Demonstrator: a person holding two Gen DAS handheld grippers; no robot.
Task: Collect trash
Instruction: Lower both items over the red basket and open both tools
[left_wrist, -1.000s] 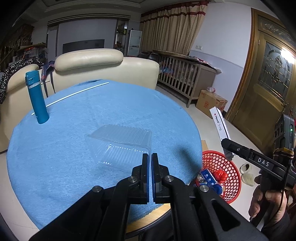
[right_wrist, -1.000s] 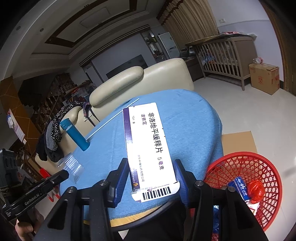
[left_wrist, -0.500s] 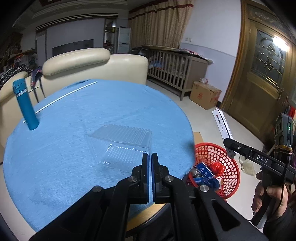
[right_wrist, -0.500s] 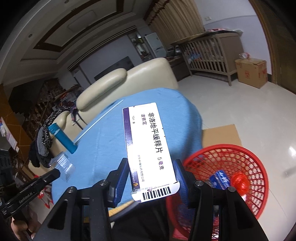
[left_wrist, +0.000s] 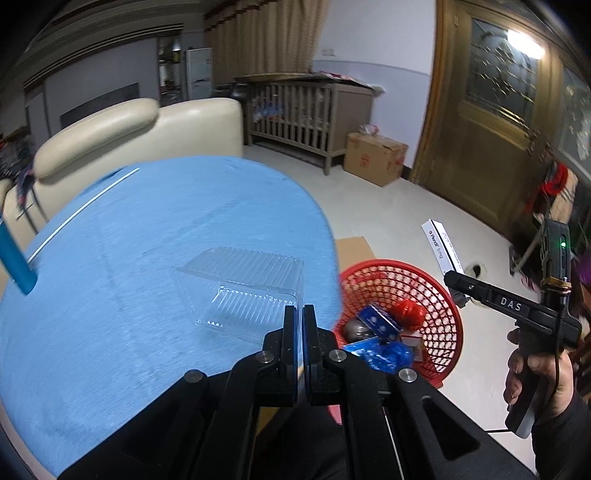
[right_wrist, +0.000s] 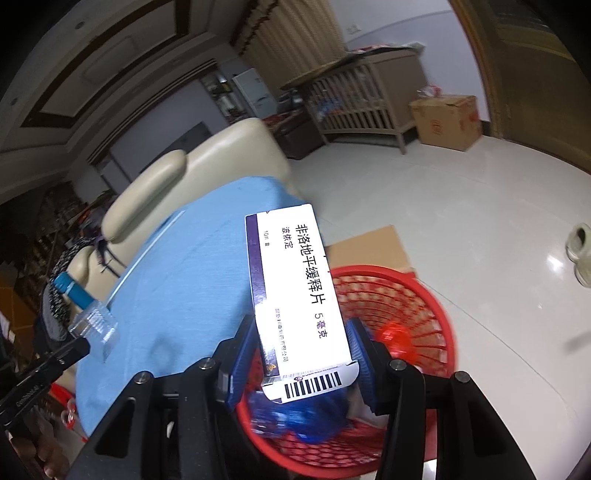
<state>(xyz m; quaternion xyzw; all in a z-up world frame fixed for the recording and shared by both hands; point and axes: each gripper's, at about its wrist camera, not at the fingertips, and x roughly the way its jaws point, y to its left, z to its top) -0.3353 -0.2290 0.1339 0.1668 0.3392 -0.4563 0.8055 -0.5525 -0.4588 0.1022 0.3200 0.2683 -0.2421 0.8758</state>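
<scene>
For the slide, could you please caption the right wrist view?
Right gripper holds a white medicine box above the red basket.

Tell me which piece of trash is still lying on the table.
The clear plastic box on the blue tablecloth. The white medicine carton is clamped in the right gripper above the red basket.

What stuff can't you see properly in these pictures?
- Red basket, right wrist view: the near part of its inside is hidden by the medicine box and the right gripper.
- Blue bottle, left wrist view: cut off by the left edge, blurred.
- Trash in the basket: too jumbled to name.
</scene>
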